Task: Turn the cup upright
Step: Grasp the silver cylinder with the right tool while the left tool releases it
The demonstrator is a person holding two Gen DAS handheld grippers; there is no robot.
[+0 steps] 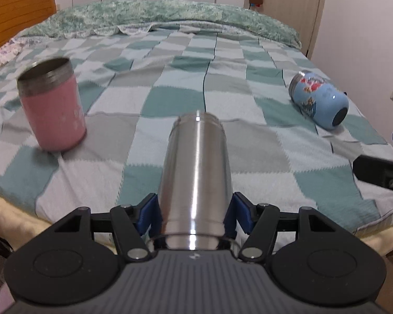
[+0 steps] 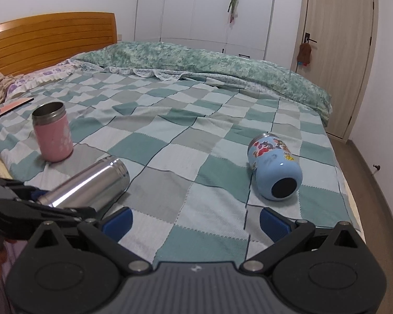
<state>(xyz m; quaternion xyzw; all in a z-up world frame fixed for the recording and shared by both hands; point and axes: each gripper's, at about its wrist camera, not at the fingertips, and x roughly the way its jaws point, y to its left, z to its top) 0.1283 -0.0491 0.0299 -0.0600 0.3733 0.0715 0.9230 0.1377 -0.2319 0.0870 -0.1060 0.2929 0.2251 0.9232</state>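
My left gripper (image 1: 195, 216) is shut on a steel cup (image 1: 196, 172) near its base; the cup lies along the fingers, mouth pointing away, above the bed. In the right wrist view the steel cup (image 2: 91, 183) hangs tilted over the bedspread, held by the left gripper (image 2: 36, 198). A pink cup (image 1: 53, 110) stands upright at the left, also in the right wrist view (image 2: 53, 136). A light blue cartoon cup (image 1: 319, 99) lies on its side at the right, base towards me (image 2: 275, 166). My right gripper (image 2: 195, 221) is open and empty, short of the blue cup.
The checkered bedspread (image 2: 186, 141) covers the bed, with a rolled green quilt (image 2: 196, 60) at the far side. A wooden headboard (image 2: 47, 39) stands at the left, a door (image 2: 338, 52) at the right. A flat dark object (image 2: 7, 108) lies near the pillows.
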